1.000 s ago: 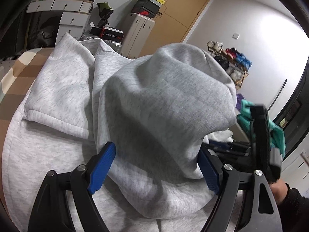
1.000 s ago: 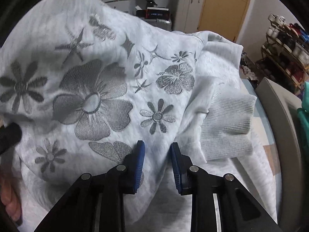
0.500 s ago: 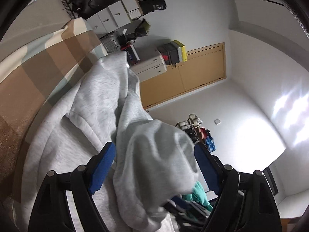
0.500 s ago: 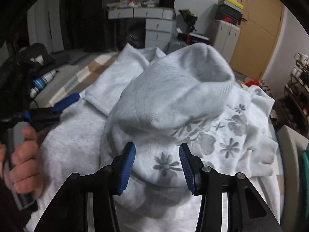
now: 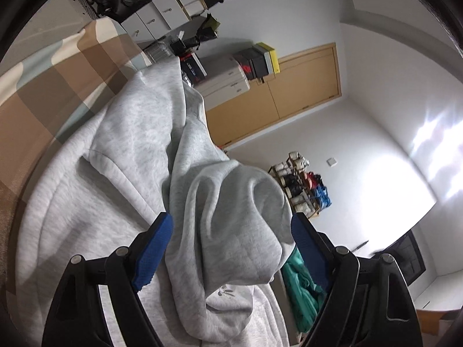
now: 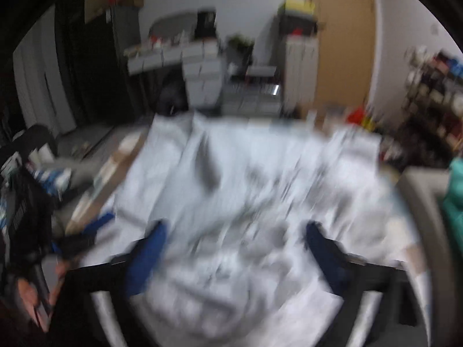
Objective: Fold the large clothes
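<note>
While the right gripper is opening its jaws, now at full spread, nothing sits between the pads: the fold it pinched a second ago is out, and the grey sweatshirt lies below it on the bed, heavily blurred in the right wrist view. Half a second back that view was sharp and closer to the cloth; now it looks from higher up.

Left gripper is wide too, same spread as before, with a hump of the sweatshirt bulging between its fingers; pads don't look pressed on it. View has rolled since a second ago.

My read: one fold released, garment still bunched, more folds needed.

Bed cover, checked brown, shows beyond the cloth.

Far: shoe rack holds shoes; drawer unit carries stacked boxes. Contents otherwise unreadable.
</note>
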### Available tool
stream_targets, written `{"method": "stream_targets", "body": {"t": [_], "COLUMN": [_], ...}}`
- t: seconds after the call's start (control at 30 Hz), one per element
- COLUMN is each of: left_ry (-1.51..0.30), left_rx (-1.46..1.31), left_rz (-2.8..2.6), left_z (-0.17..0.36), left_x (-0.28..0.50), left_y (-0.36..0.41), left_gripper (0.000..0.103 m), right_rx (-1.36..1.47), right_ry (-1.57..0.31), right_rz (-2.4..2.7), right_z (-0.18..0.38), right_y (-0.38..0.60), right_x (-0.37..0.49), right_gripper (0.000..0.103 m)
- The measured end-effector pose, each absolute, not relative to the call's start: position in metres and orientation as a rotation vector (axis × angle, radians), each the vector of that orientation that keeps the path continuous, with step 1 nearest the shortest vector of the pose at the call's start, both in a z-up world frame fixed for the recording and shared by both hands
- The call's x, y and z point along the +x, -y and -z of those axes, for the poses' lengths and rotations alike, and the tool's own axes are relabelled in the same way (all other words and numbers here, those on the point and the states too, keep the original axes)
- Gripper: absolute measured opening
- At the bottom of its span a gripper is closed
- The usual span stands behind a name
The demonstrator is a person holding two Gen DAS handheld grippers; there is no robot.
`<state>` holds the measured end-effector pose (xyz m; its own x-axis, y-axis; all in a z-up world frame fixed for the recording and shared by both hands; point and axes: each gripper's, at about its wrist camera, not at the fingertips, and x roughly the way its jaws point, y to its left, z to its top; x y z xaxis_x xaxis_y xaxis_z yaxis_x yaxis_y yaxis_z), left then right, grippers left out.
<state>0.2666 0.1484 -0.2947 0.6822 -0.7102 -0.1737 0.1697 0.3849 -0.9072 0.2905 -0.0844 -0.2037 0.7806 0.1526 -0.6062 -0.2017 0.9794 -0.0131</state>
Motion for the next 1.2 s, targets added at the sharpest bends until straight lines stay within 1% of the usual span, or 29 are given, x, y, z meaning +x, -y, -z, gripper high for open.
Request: {"method": "stream_targets", "body": {"t": [0.03,0.07,0.13,0.17,0.2,0.23,0.27,0.3,0.33,0.4,0.5,0.57,0.67,0.73,0.83,0.93,1.0,1.03,1.13,1.2], "left_ry": [-0.616,-0.622,-0.633,-0.637,-0.641,-0.645,-0.648,-0.655,-0.661,-0.671,-0.668,-0.668,-0.678,-0.678,-0.683,-0.671,-0.700,-0.714,-0.750,-0.765], "left_rx": [-1.025,-1.015,-0.995,-0.987,-0.985,-0.983,-0.979,-0.972,-0.968,-0.960,-0.928,-0.906,-0.879,-0.872,-0.861,-0.875,-0.870,-0.861,-0.810,-0.747], "left_rz": [0.612,0.614,0.610,0.609,0.612,0.610,0.607,0.603,0.604,0.620,0.637,0.644,0.657,0.662,0.656,0.674,0.668,0.676,0.707,0.732], "left_z": [0.296,0.297,0.297,0.297,0.298,0.298,0.299,0.299,0.300,0.300,0.296,0.294,0.293,0.292,0.292,0.292,0.290,0.287,0.271,0.254], "left_x": [0.268,0.267,0.266,0.265,0.265,0.265,0.265,0.265,0.265,0.264,0.261,0.260,0.259,0.259,0.259,0.259,0.263,0.262,0.259,0.258], "left_y": [-0.147,-0.145,-0.143,-0.142,-0.142,-0.142,-0.142,-0.141,-0.140,-0.137,-0.130,-0.126,-0.121,-0.119,-0.119,-0.119,-0.113,-0.109,-0.095,-0.084], "left_gripper": [0.080,0.080,0.080,0.080,0.080,0.080,0.080,0.080,0.080,0.080,0.080,0.080,0.080,0.080,0.080,0.080,0.080,0.080,0.080,0.080], "right_rx": [-0.098,-0.124,-0.224,-0.242,-0.244,-0.207,-0.148,-0.078,-0.015,0.047,0.080,0.085,-0.002,-0.058,-0.023,0.053,0.048,0.026,-0.015,0.023], "right_ry": [-0.606,-0.614,-0.721,-0.769,-0.821,-0.883,-0.935,-1.006,-1.018,-0.939,-0.741,-0.727,-0.807,-0.876,-0.969,-1.006,-0.976,-0.969,-0.975,-0.949], "right_rz": [-0.197,-0.197,-0.177,-0.163,-0.162,-0.185,-0.241,-0.285,-0.305,-0.373,-0.404,-0.407,-0.423,-0.383,-0.382,-0.367,-0.361,-0.356,-0.319,-0.345], "right_z": [0.191,0.188,0.196,0.204,0.214,0.226,0.233,0.238,0.235,0.213,0.159,0.147,0.167,0.205,0.260,0.293,0.295,0.298,0.311,0.307], "right_y": [0.082,0.075,0.057,0.054,0.052,0.054,0.059,0.066,0.075,0.089,0.129,0.143,0.138,0.130,0.124,0.123,0.118,0.114,0.098,0.101], "right_x": [0.298,0.308,0.351,0.369,0.387,0.405,0.416,0.426,0.425,0.410,0.369,0.352,0.323,0.307,0.304,0.312,0.315,0.315,0.319,0.320], "right_gripper": [0.103,0.103,0.103,0.101,0.094,0.055,0.005,0.006,0.006,0.005,0.004,0.004,0.005,0.005,0.006,0.008,0.011,0.014,0.016,0.021]}}
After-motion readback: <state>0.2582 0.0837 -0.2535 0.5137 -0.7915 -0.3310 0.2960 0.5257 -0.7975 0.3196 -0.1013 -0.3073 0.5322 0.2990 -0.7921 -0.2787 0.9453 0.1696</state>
